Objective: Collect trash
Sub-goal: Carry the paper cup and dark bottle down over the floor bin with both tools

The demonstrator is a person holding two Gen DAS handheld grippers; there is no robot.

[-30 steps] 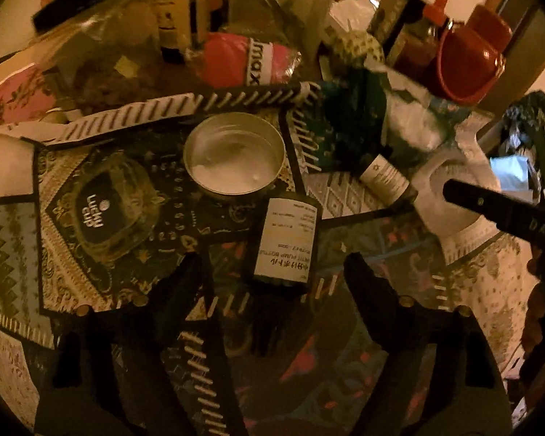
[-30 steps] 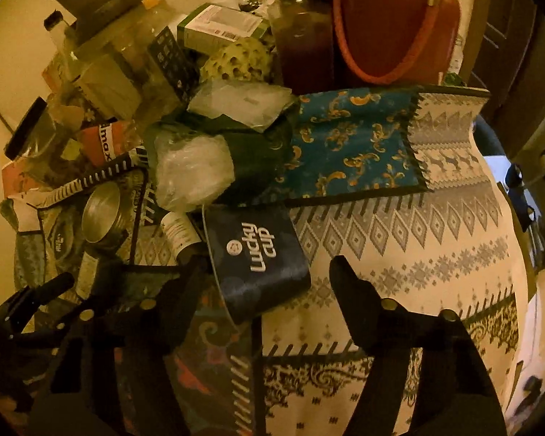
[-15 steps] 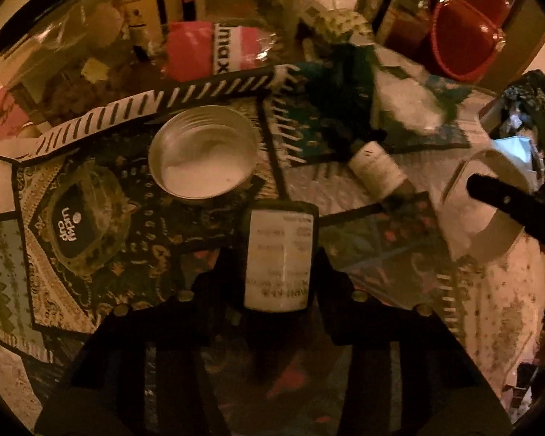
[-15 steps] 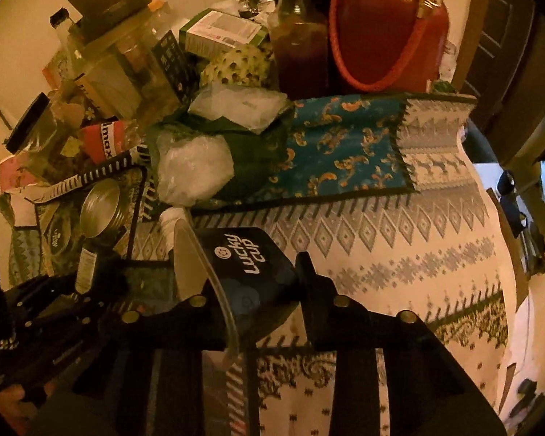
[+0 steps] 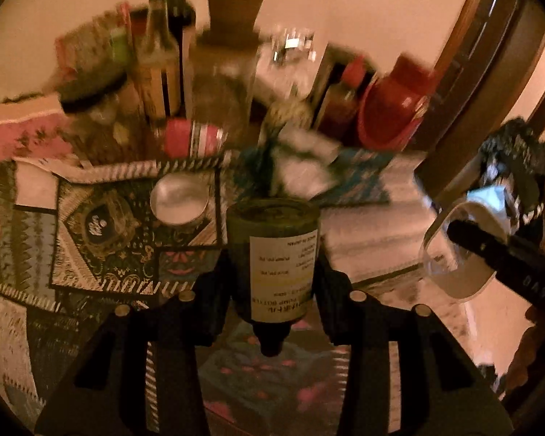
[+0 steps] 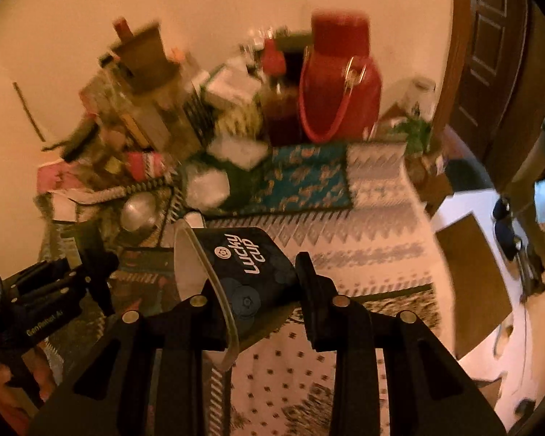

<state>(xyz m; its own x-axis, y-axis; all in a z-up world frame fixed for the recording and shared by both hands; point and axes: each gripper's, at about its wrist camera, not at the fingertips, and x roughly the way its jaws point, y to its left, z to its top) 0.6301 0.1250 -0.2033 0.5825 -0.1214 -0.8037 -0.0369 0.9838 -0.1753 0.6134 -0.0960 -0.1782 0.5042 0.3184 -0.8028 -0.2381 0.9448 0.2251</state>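
L gripper (image 5: 272, 287) is clamping a dark green bottle (image 5: 274, 250) w/ a white label, base pointing away from the camera, neck toward it; both fingers are pressing its sides and it's hanging clear above the worktop (image 5: 374, 229). R gripper (image 6: 258, 290) is squeezing a dark paper cup (image 6: 243, 269) marked "Lucky Cup", lying sideways w/ rim to the left, partly flattened between the fingers, also off the cloth. In the L view the cup's pale rim is showing at far right on the other gripper's finger. Still sitting on the patterned cloth: a round metal tin (image 5: 180, 200) and a second Lucky Cup piece (image 5: 98, 223) left of it. Clutter of bottles, jars & a red bag (image 6: 339, 83) is crowding the back by the wall; much of it is blurred.
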